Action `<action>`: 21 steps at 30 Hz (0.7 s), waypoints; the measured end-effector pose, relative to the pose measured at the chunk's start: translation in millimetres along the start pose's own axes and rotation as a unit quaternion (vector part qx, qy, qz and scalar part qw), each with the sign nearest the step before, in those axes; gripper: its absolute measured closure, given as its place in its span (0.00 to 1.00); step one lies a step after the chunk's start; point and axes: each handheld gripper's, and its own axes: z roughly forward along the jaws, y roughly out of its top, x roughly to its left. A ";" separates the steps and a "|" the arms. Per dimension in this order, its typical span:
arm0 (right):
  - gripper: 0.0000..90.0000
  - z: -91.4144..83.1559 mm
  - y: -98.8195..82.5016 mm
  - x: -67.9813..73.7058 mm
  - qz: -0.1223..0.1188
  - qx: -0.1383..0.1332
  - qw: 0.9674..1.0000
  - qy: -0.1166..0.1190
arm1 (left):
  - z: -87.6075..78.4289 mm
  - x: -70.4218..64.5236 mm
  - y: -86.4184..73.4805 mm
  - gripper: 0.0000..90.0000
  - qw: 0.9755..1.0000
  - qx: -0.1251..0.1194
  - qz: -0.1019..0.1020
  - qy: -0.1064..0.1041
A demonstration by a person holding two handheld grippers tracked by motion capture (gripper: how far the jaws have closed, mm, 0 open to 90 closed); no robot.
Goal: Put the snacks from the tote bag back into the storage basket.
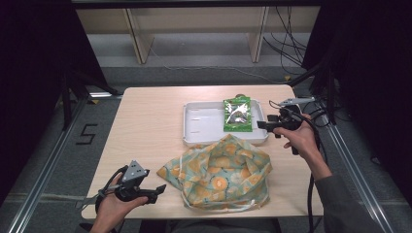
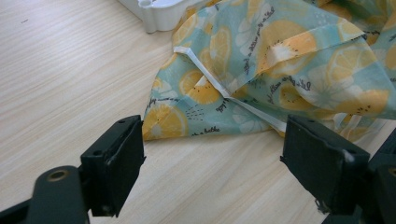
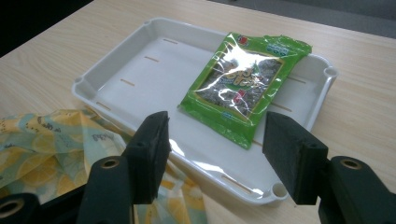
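The high view shows the whole table (image 1: 145, 121): the white tray (image 1: 201, 128) in the middle, the green packet (image 1: 237, 114) lying in the tray's right part, and the lemon-print bag (image 1: 221, 174) touching the tray's near edge. The left gripper view shows the left hand-held gripper (image 2: 212, 154) with jaws wide and nothing between them, just before the bag's corner with its white cord (image 2: 224, 91). The right gripper view shows the right hand-held gripper (image 3: 215, 144) wide and empty, facing the packet over the tray's rim.

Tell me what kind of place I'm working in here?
Probably a lab recording station: a small wooden table inside dark curtains, loose cables on the floor behind, and a marked floor number.

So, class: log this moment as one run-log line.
left gripper open by fabric bag | right gripper open, facing green packet | packet in white tray
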 end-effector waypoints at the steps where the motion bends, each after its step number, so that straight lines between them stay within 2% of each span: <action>1: 0.47 -2.2 -1.0 -1.8 -0.011 -0.001 1.000 0.001 | -0.2 -0.1 0.0 0.23 1.000 0.001 0.001 0.002; 2: 0.47 -3.2 -3.4 1.3 0.000 -0.003 1.000 0.003 | -0.1 0.3 0.0 0.23 1.000 0.001 0.002 0.000; 5: 0.47 -8.0 -8.3 2.1 -0.012 0.000 1.000 0.004 | 0.4 -0.2 0.0 0.23 1.000 0.001 0.000 0.002; 6: 0.47 -8.9 -10.3 3.9 -0.002 0.002 1.000 0.007 | 0.0 0.1 0.1 0.23 1.000 0.002 0.003 0.002; 10: 0.47 -13.4 -18.1 4.5 0.003 -0.004 1.000 0.008 | 0.9 -0.7 -0.1 0.23 1.000 -0.003 -0.004 0.003; 12: 0.47 -15.4 -22.8 2.6 -0.007 -0.006 1.000 0.010 | 0.9 -1.1 0.1 0.23 1.000 -0.003 -0.005 0.004; 13: 0.47 -17.1 -25.0 3.6 0.002 -0.002 1.000 0.012 | 0.8 -1.2 0.3 0.23 1.000 -0.003 -0.004 0.004; 15: 0.47 -19.3 -29.0 3.8 0.002 -0.002 1.000 0.015 | 0.2 -0.8 0.3 0.23 1.000 -0.003 0.001 0.007; 17: 0.46 -22.0 -33.3 6.7 0.022 -0.002 1.000 0.014 | 0.7 -0.8 0.0 0.23 1.000 -0.003 -0.002 0.005; 19: 0.46 -24.0 -37.2 7.1 0.019 -0.011 1.000 0.013 | 1.0 -0.8 0.1 0.23 1.000 -0.003 -0.002 0.005; 20: 0.46 -26.3 -38.3 5.0 0.006 -0.010 1.000 0.006 | 1.1 -0.7 0.0 0.23 1.000 -0.001 -0.002 0.005; 21: 0.46 -28.1 -40.2 9.4 0.026 -0.014 1.000 0.007 | 1.3 -0.6 0.0 0.23 1.000 0.000 -0.002 0.005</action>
